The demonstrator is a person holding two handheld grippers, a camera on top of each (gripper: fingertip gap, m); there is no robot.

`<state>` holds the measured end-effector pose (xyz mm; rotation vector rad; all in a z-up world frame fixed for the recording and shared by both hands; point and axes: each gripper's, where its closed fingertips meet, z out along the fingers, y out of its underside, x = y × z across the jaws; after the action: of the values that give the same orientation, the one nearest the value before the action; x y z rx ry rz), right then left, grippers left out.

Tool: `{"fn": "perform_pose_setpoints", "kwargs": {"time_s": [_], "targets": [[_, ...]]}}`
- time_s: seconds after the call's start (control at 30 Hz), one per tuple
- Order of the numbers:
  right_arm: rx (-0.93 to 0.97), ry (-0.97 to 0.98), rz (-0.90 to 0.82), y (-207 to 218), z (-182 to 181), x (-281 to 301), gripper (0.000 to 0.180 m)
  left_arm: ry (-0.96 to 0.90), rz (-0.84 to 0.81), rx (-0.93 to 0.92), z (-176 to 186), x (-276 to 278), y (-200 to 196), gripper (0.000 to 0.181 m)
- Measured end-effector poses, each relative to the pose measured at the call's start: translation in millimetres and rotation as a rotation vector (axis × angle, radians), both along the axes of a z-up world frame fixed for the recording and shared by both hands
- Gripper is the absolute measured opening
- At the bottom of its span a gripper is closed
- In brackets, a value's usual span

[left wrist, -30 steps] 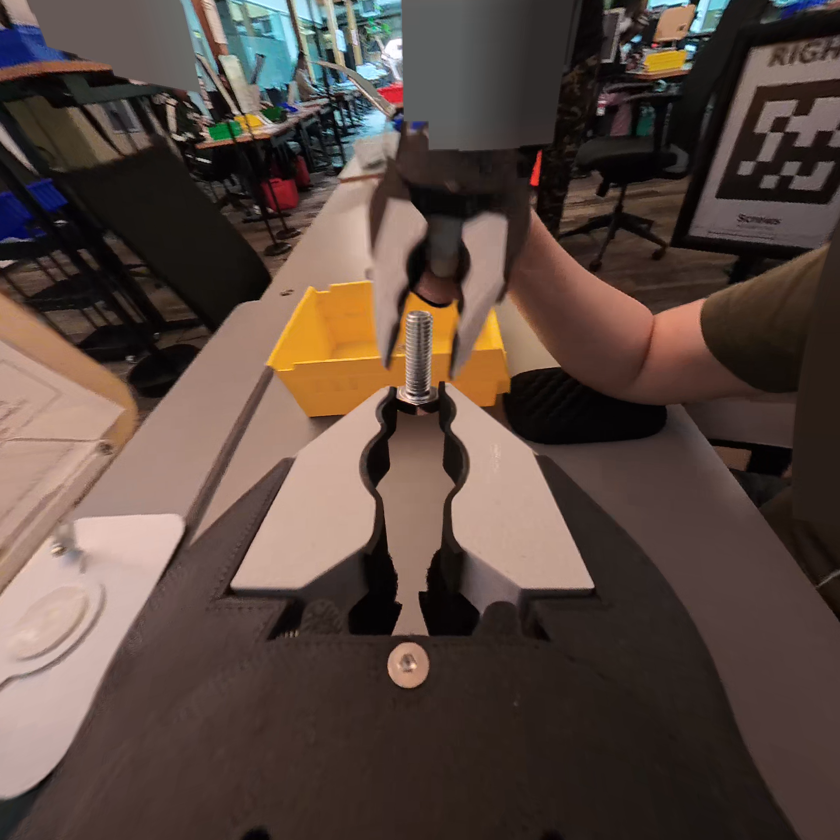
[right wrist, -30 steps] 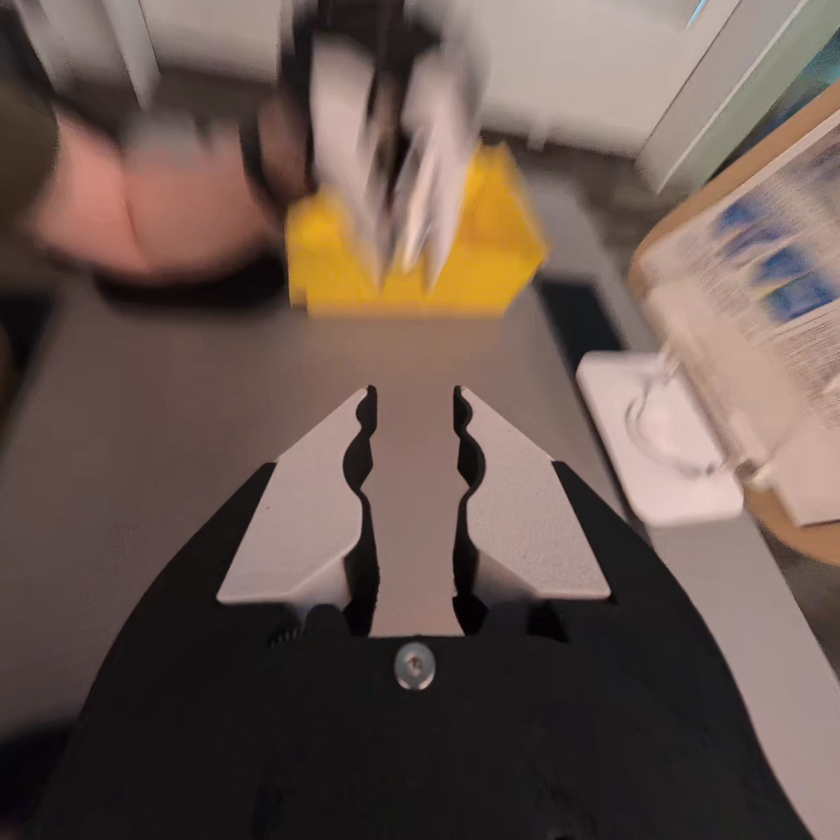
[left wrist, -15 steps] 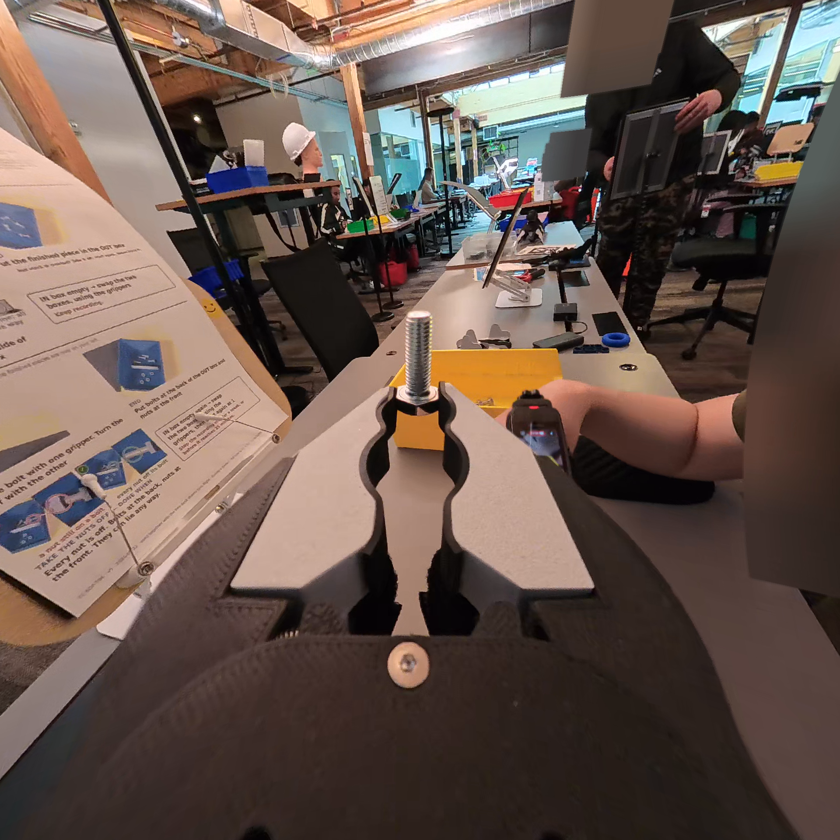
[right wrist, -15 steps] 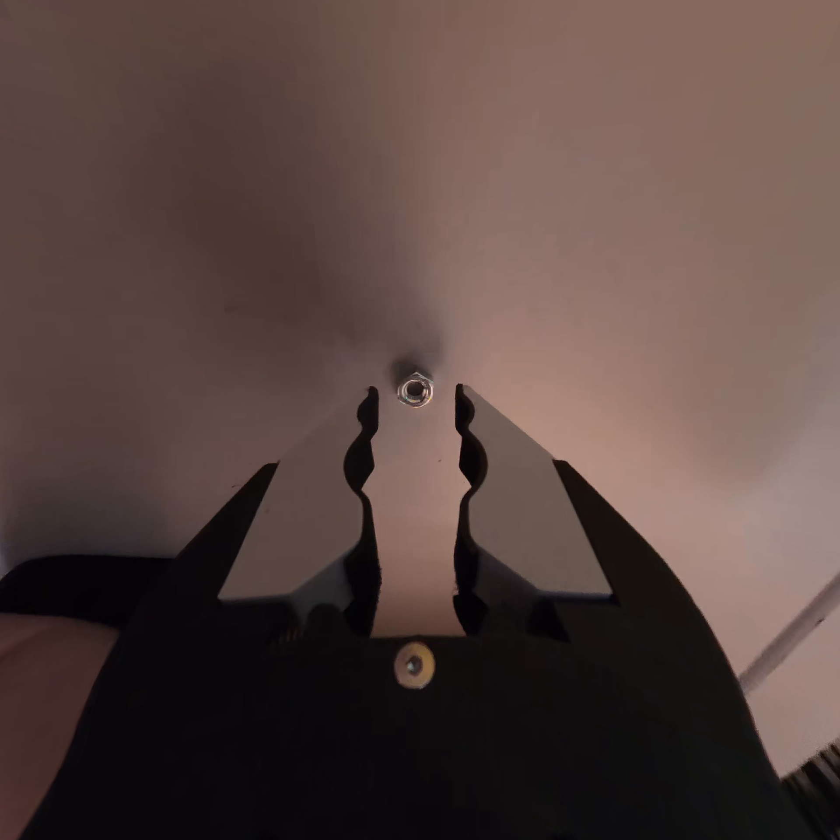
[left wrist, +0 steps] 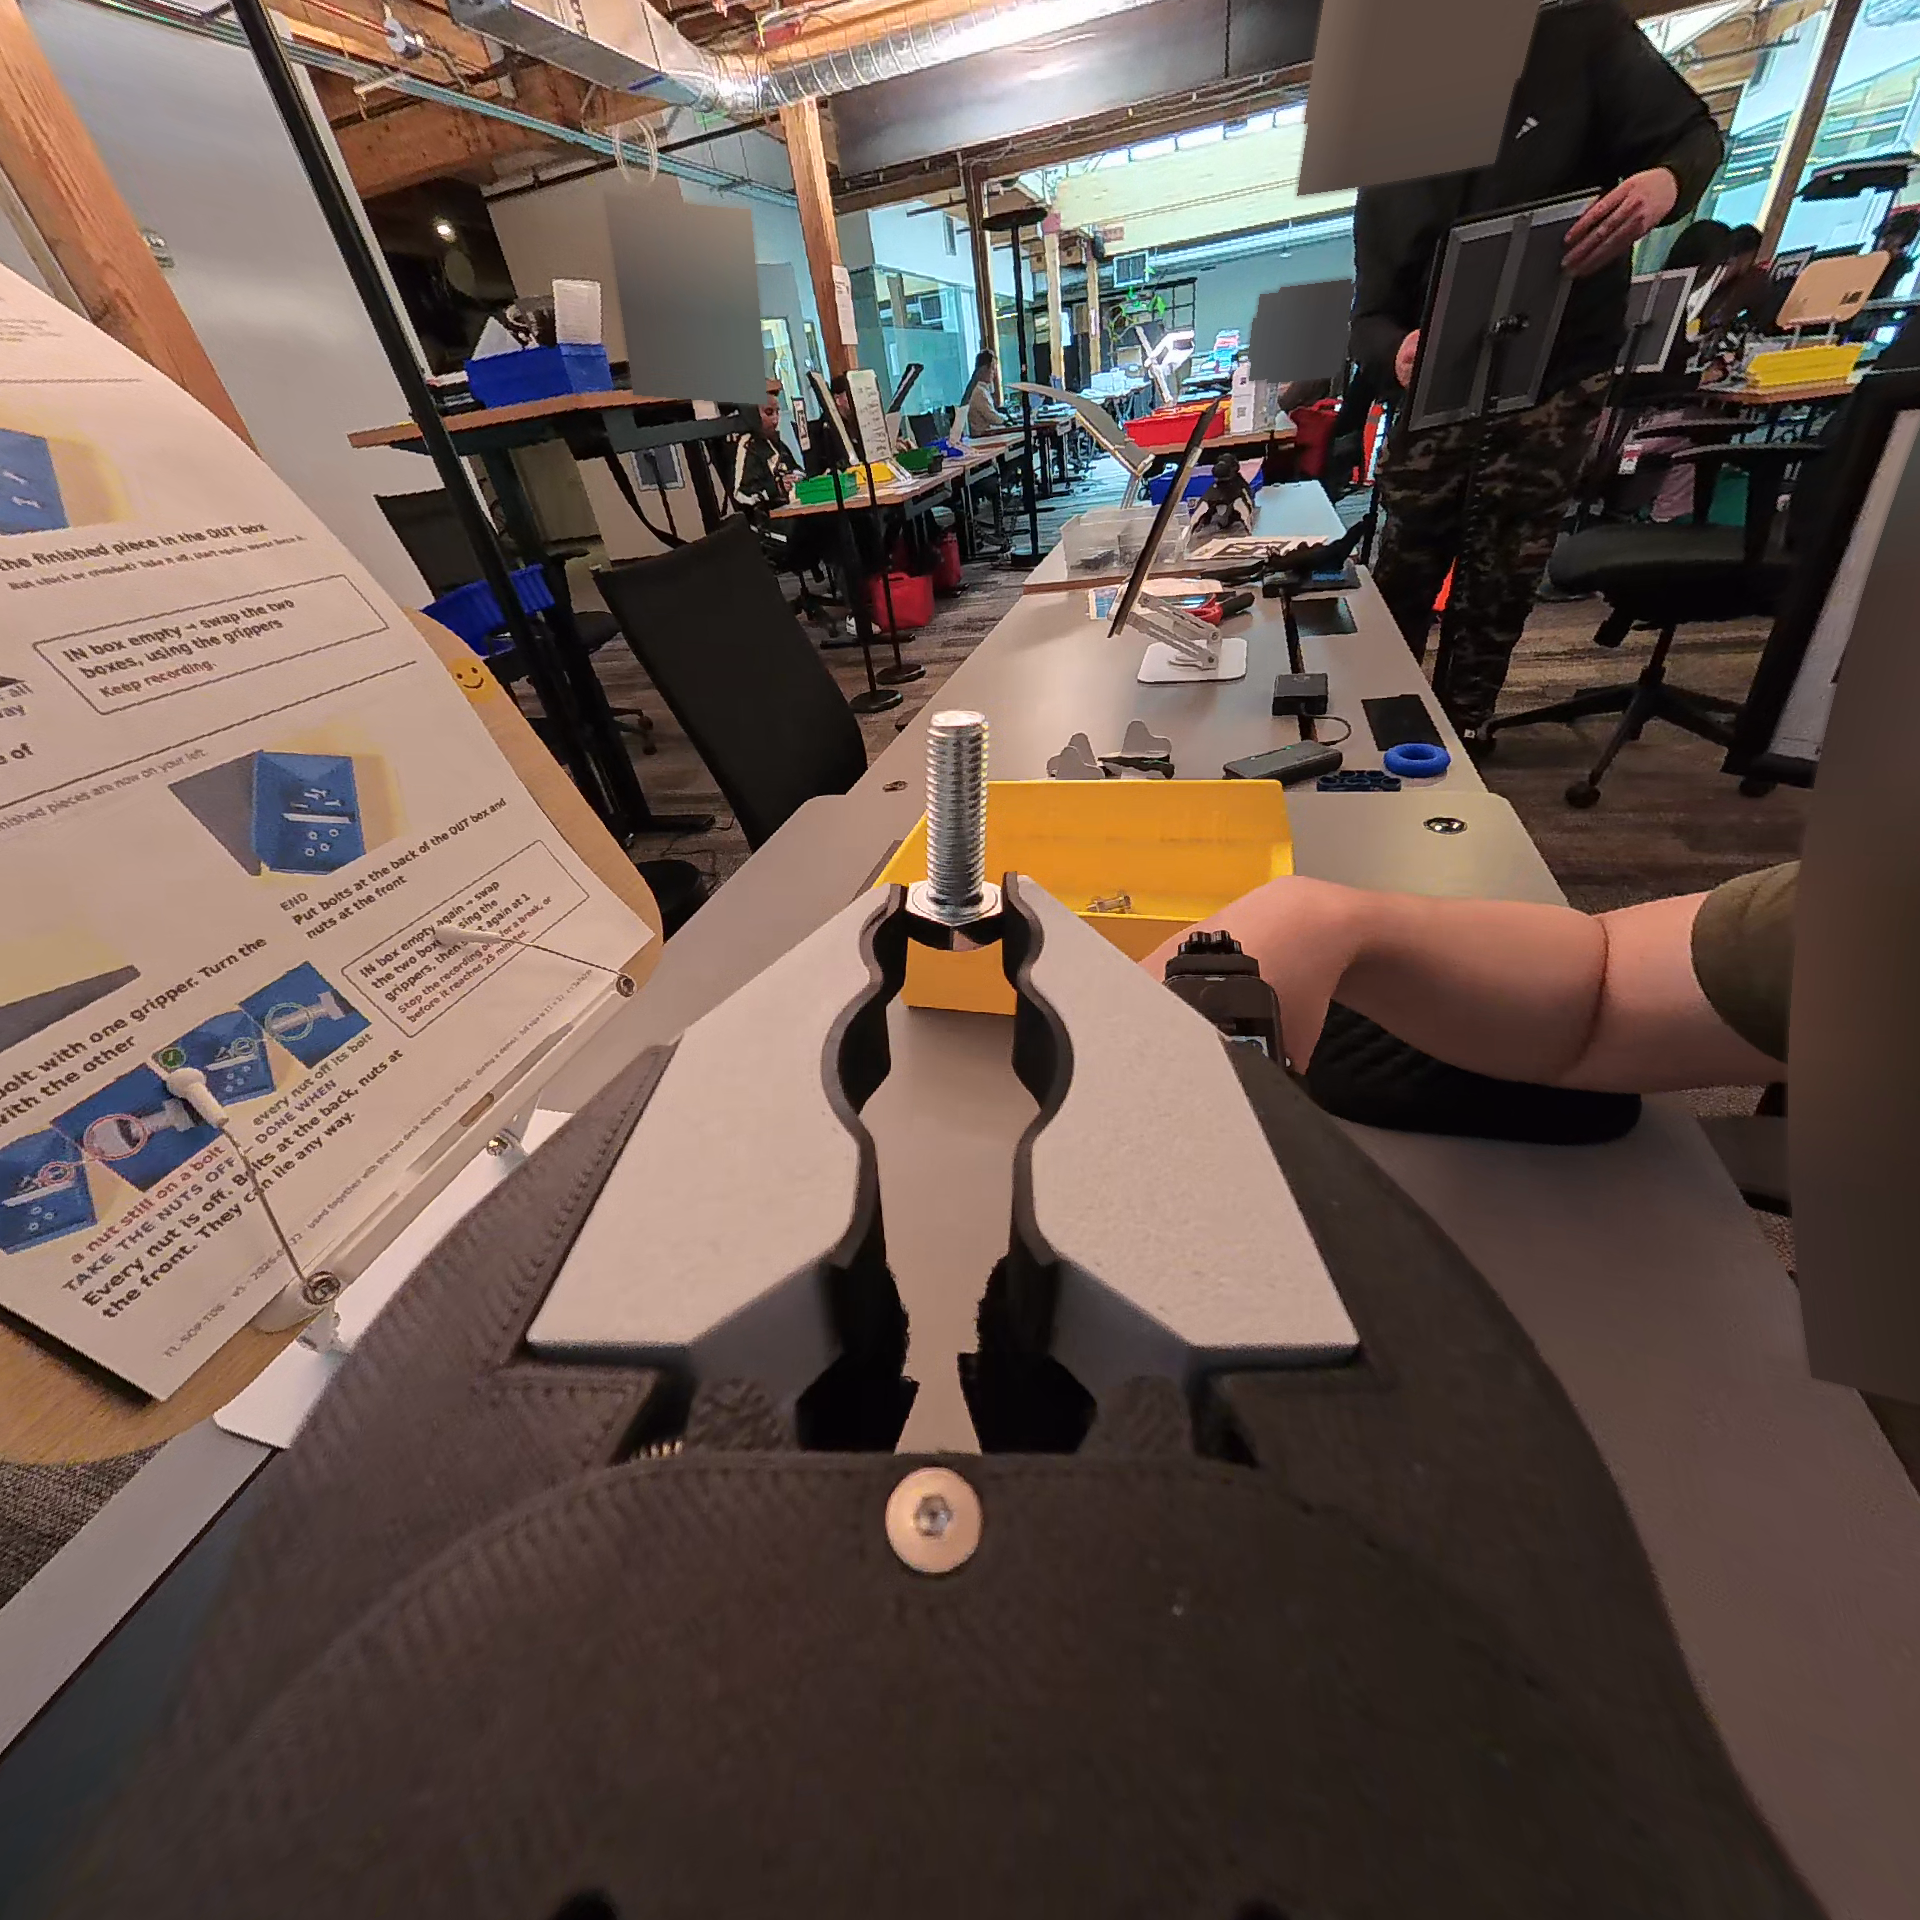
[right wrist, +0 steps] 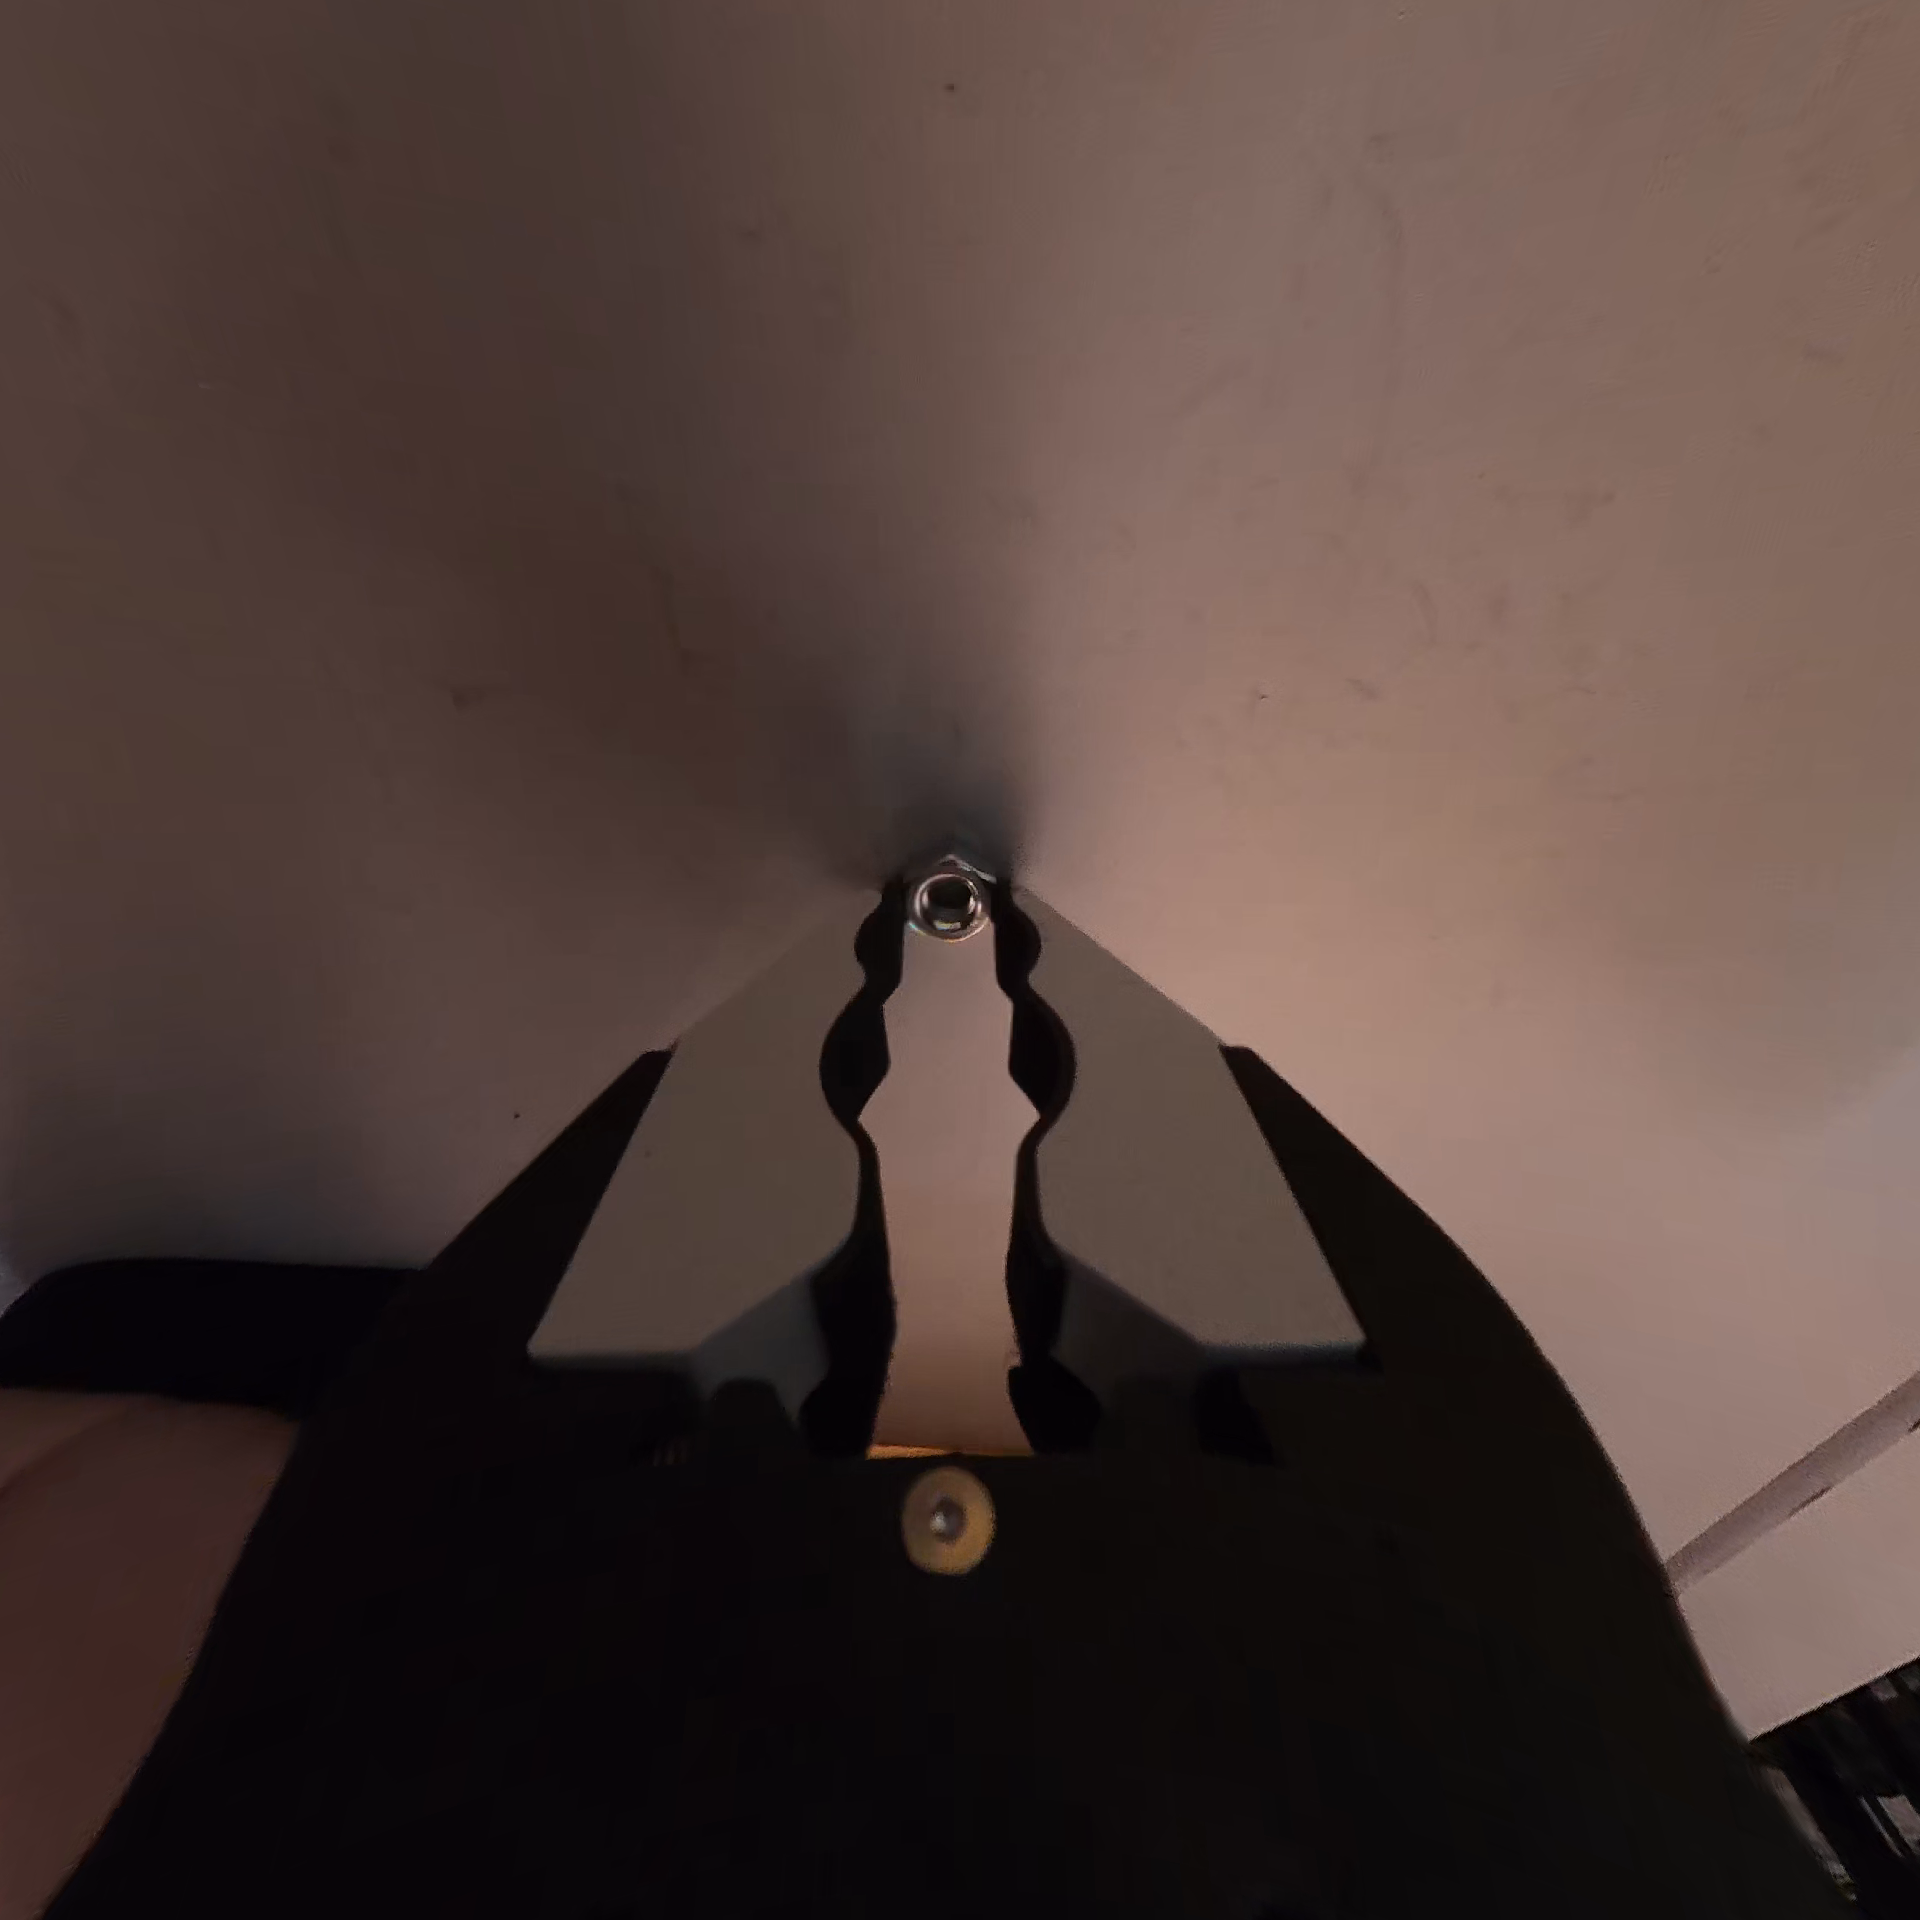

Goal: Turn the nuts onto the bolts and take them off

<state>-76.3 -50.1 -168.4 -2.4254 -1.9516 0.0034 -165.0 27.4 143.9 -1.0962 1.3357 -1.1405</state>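
- The left gripper (left wrist: 951, 920) pinches the head of an upright bolt (left wrist: 956, 810); a yellow bin (left wrist: 1122, 842) sits at 12 o'clock.
- The right gripper (right wrist: 945, 920) pinches a nut (right wrist: 943, 906) on the table (right wrist: 1351, 520).

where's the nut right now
In the right wrist view the nut sits centre frame on the grey table, pinched between the tips of the right gripper.
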Motion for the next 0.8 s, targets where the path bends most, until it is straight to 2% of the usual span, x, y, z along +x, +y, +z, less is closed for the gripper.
{"fn": "perform_pose_setpoints", "kwargs": {"time_s": [0.13,0.2,0.3,0.37,0.5,0.67,0.8], "targets": [[-0.006,0.029,0.062,-2.1,3.1,-2.0,0.016,0.004,0.026,-0.006,-2.3,2.3,5.4,0.016],[-0.006,0.1,0.091,-6.3,15.7,-7.2,0.016,0.018,0.07,-0.008,-7.5,6.5,13.9,0.016],[0.01,0.277,0.16,-22.1,54.5,-18.5,0.016,0.021,0.103,-0.047,-19.8,23.9,22.5,0.016],[0.056,0.398,0.207,-33.9,88.1,-21.6,0.016,0.041,0.057,-0.111,-34.2,45.0,15.6,0.016],[0.278,0.553,0.204,-37.8,151.0,-4.2,0.016,0.063,-0.045,-0.212,-73.7,93.5,-5.9,0.016],[0.542,0.515,0.013,-21.9,189.1,54.3,0.016,0.107,-0.05,-0.265,-135.5,143.3,-31.7,0.016],[0.56,0.406,-0.07,-8.1,177.0,80.1,0.016,0.117,-0.083,-0.231,-168.0,162.9,-61.1,0.016]]}}
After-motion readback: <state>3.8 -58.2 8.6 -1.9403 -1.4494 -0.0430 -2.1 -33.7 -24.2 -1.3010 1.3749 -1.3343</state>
